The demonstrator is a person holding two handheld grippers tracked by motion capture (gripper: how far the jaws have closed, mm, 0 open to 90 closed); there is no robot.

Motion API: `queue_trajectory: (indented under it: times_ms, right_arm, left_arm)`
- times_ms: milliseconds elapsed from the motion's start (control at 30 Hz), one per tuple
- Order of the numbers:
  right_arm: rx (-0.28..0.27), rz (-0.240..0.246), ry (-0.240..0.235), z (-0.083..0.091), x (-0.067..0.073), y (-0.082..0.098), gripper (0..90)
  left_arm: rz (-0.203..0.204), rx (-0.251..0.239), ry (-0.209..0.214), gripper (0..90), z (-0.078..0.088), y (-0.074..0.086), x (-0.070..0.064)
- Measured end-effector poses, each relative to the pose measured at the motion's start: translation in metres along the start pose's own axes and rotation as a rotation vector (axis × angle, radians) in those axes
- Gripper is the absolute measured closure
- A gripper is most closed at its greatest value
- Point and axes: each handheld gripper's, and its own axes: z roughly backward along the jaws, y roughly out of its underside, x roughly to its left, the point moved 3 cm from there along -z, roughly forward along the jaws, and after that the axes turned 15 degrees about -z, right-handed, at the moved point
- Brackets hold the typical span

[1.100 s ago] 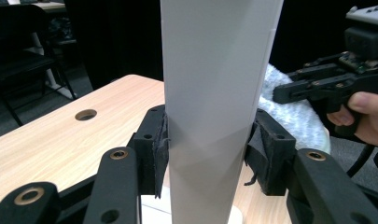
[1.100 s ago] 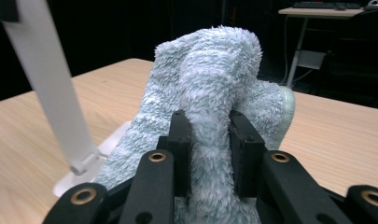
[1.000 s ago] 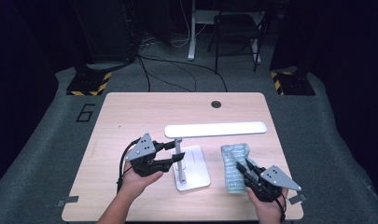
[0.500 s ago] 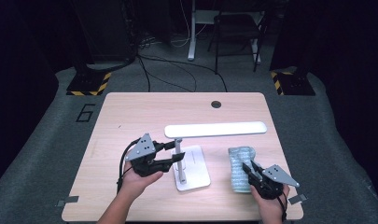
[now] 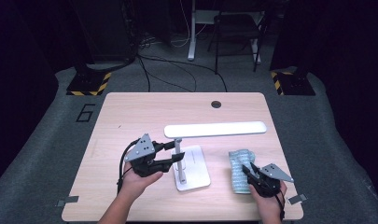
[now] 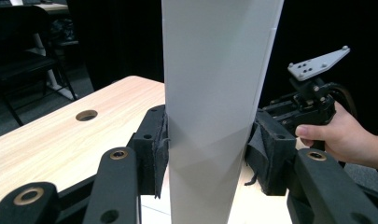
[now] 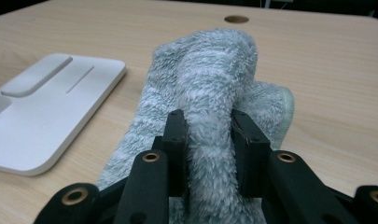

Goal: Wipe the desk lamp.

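A white desk lamp stands on the table, with a flat base [image 5: 196, 163], a thin post [image 5: 181, 173] and a long head [image 5: 214, 129]. My left gripper [image 5: 175, 153] comes in from the left and is shut on the post [image 6: 214, 93], which its pads [image 6: 159, 140] press from both sides. To the right of the base a fluffy grey-green cloth [image 5: 238, 161] lies on the wood. My right gripper [image 5: 246, 169] is at its near end. Its jaws have just been opening, and the pads [image 7: 177, 140] still pinch a raised fold of the cloth [image 7: 210, 70].
The wooden table [image 5: 130, 116] has a round cable hole [image 5: 216, 104] near its far edge. Bare wood lies behind the lamp and at the left. On the carpet beyond are cables, a chair [image 5: 238, 28] and two hazard-striped feet [image 5: 89, 84].
My right gripper has sunk toward the table and drawn nearer, bringing the cloth down with it; the cloth now lies flatter on the wood. The left gripper and lamp have not moved.
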Motion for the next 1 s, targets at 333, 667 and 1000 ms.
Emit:
queue_trajectory:
  times_ms: [333,667,1000]
  right_arm:
    - [0.094,0.006,0.021,-0.012,-0.004,0.008,64.6]
    - [0.115,-0.018,0.041,-0.015,-0.004,0.011,51.3]
    - [0.092,-0.025,0.046,-0.014,-0.004,0.009,42.3]
  left_arm:
    - [0.007,0.007,0.003,51.6,-0.001,0.0,0.001]
    - [-0.006,0.021,0.016,50.0,0.001,0.002,0.002]
    - [0.004,0.03,0.049,45.7,-0.002,0.008,0.001]
